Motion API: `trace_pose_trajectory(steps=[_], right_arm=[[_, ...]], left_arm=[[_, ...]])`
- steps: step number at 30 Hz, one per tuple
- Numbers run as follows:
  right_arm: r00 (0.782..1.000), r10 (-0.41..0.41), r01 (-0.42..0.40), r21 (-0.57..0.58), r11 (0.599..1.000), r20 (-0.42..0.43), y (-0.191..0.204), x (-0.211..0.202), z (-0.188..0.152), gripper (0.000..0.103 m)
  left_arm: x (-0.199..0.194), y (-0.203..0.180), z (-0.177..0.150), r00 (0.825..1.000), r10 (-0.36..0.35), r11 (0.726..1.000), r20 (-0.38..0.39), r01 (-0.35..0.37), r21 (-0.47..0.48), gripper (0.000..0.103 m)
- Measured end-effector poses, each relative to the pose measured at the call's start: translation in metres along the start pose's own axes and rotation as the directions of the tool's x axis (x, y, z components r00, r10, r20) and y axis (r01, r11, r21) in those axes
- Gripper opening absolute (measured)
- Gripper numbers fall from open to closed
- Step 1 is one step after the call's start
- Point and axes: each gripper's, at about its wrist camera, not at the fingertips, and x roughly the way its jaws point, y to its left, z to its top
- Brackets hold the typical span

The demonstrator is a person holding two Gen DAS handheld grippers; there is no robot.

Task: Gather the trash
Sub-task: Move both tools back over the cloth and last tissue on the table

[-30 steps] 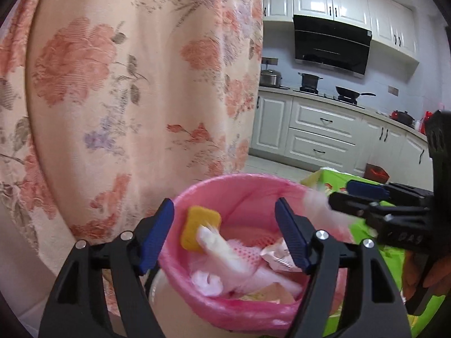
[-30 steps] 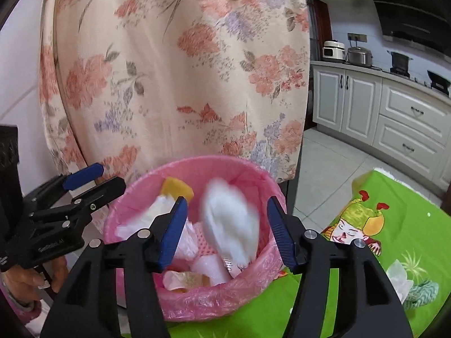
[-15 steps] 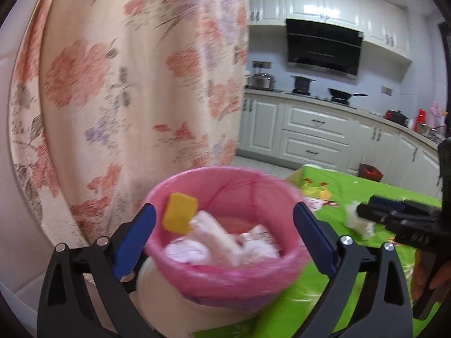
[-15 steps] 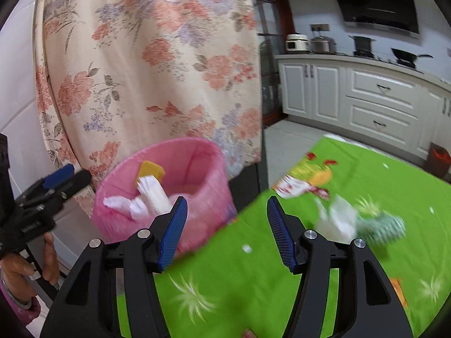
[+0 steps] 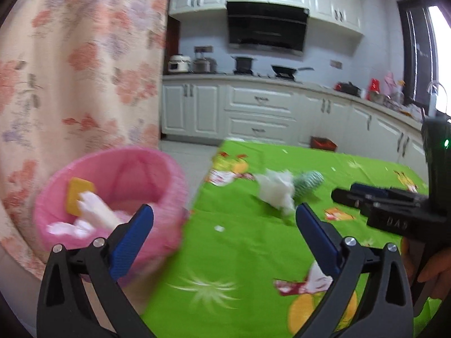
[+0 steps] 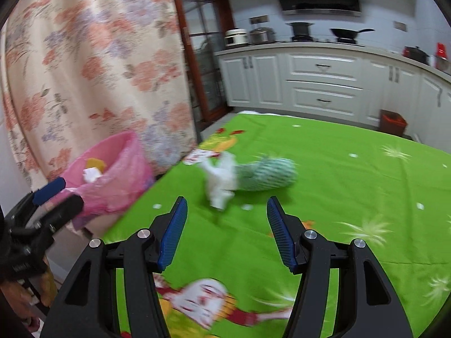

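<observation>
A crumpled white tissue [image 6: 221, 180] is seen lying on the bright green patterned tablecloth [image 6: 338, 174], touching a green-and-white netted ball [image 6: 267, 174]. The pink-lined round bin [image 5: 118, 191] stands beside the table's edge. The left gripper [image 5: 224, 226], its jaws just spread wide, and the right gripper [image 6: 225, 232], jaws parted, are both seen empty.

1. Left wrist cam: low over the green tablecloth [image 5: 253, 253], facing the kitchen cabinets [image 5: 253, 112].
2. Right wrist cam: same heading, slightly closer.
3. Shared: pink bin [image 5: 118, 186], white tissue [image 6: 221, 181], tablecloth.
</observation>
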Motion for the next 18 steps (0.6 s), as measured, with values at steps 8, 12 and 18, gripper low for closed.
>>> trace_pose_trajectory(steps=[8,12,18], right_arm=[[0.996,-0.083,0.084,0.026,0.996,-0.026,-0.037,0.003,-0.008,0.058],[0.993,-0.101,0.101,-0.003,0.995,-0.053,-0.044,0.021,-0.006,0.061],[0.99,-0.105,0.102,-0.035,0.994,-0.094,-0.044,0.052,0.001,0.064]], left_arm=[[0.042,-0.032,-0.015,0.997,-0.025,1.0,-0.074,0.024,-0.013,0.098],[0.054,-0.039,-0.02,0.996,-0.007,1.0,-0.094,0.01,0.027,0.098],[0.065,-0.04,-0.018,0.994,-0.005,0.999,-0.108,0.009,0.032,0.098]])
